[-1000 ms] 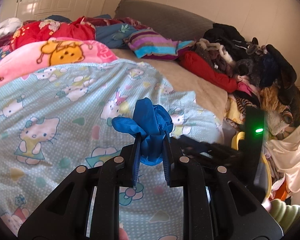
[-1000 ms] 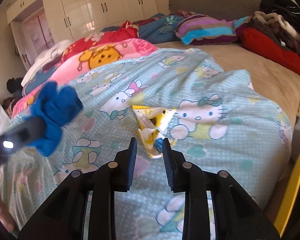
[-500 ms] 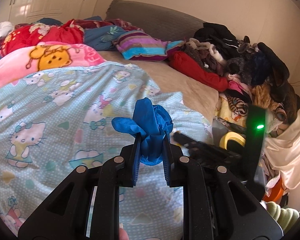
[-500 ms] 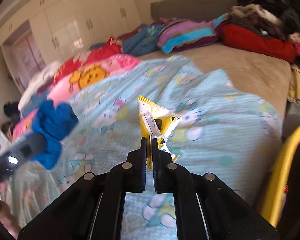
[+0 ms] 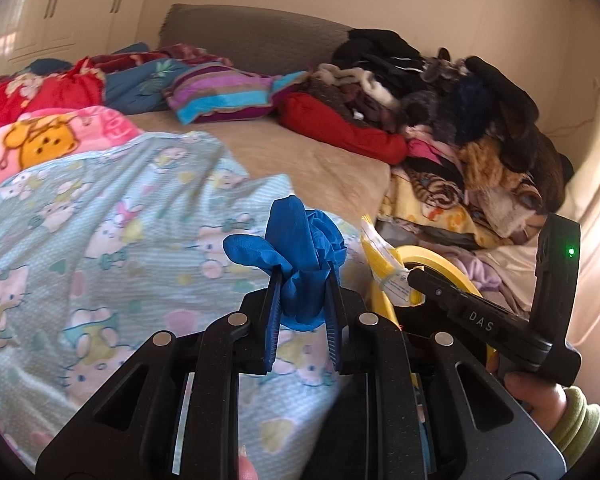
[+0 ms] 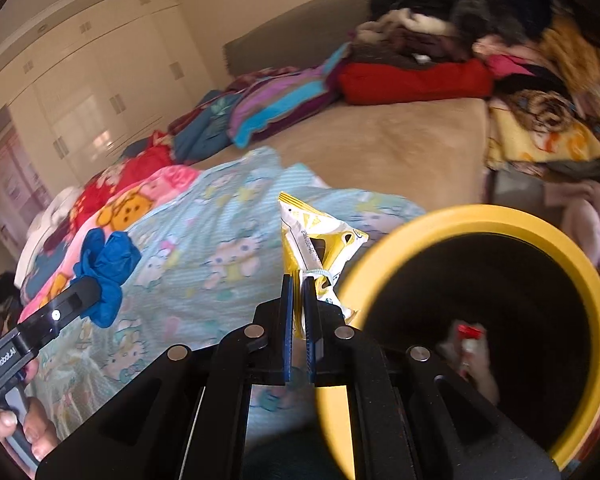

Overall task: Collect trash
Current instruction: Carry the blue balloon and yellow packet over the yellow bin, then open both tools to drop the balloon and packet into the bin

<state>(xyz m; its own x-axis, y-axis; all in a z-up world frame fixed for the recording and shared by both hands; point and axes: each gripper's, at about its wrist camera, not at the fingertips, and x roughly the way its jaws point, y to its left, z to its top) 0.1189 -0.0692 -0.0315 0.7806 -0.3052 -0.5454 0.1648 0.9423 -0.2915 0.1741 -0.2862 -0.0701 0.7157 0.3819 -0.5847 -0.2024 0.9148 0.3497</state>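
My left gripper (image 5: 302, 280) is shut on a crumpled blue glove (image 5: 300, 240), held above the cartoon-cat blanket (image 5: 100, 240). The glove (image 6: 106, 268) shows in the right wrist view too, at the left. My right gripper (image 6: 299, 280) is shut on a yellow and white snack wrapper (image 6: 316, 240), lifted off the blanket beside the rim of a yellow bin (image 6: 480, 216). Inside the dark bin lies a small red-topped piece of trash (image 6: 470, 340). In the left wrist view the wrapper (image 5: 384, 268) hangs in front of the bin's rim (image 5: 432, 252).
The bed (image 5: 300, 160) carries a pink blanket (image 5: 60, 140), a striped pillow (image 5: 220, 96) and a heap of dark and red clothes (image 5: 440, 92) along its right side. White wardrobes (image 6: 80, 80) stand at the back left. A hand (image 5: 540, 396) grips the right gripper's handle.
My right gripper closed on the yellow wrapper, lifted it off the blanket and carried it right to the yellow bin. My left gripper, still holding the blue glove, also swung right.
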